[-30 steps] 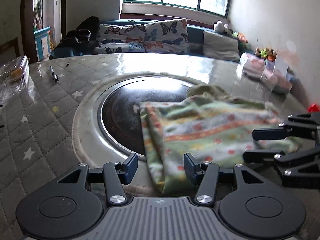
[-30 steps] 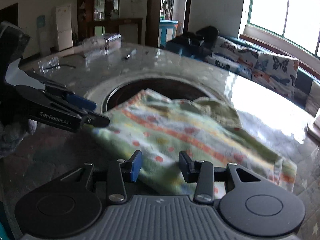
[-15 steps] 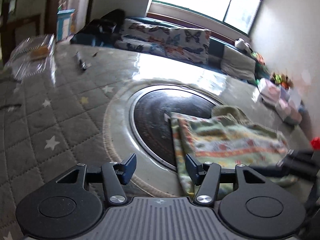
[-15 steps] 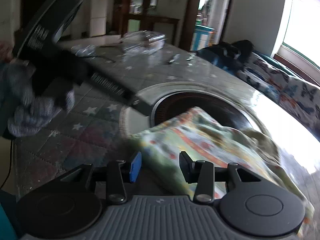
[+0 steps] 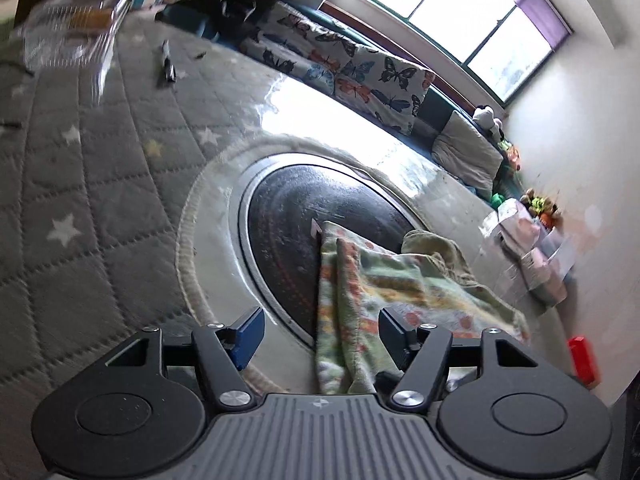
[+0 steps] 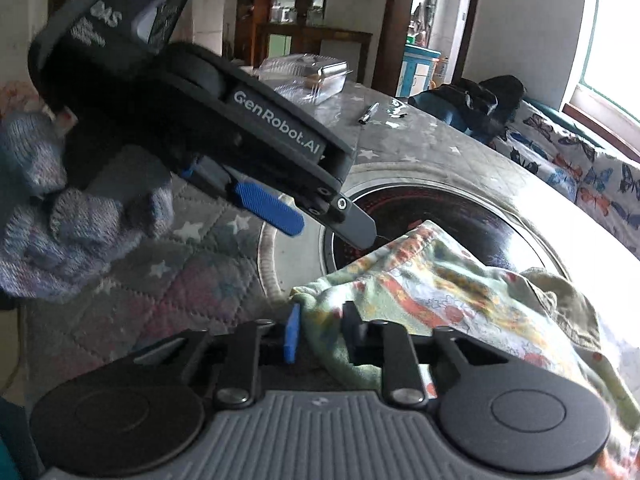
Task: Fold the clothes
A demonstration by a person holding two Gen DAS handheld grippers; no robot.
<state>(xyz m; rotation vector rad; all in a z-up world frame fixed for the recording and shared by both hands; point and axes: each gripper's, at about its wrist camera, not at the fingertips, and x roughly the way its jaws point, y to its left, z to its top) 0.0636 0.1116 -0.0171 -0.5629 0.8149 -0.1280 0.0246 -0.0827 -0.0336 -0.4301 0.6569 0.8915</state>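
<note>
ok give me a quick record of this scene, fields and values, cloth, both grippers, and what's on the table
garment: patterned green cloth, partly folded, lying over the edge of the round dark inset
left gripper: jaws opening, cloth edge between them, pads not pressing it
right gripper: jaws closing on a bunched corner of the cloth
table cover: grey quilted mat with stars
other items: clear plastic container, pen, red object
background: butterfly cushions under a window
</note>
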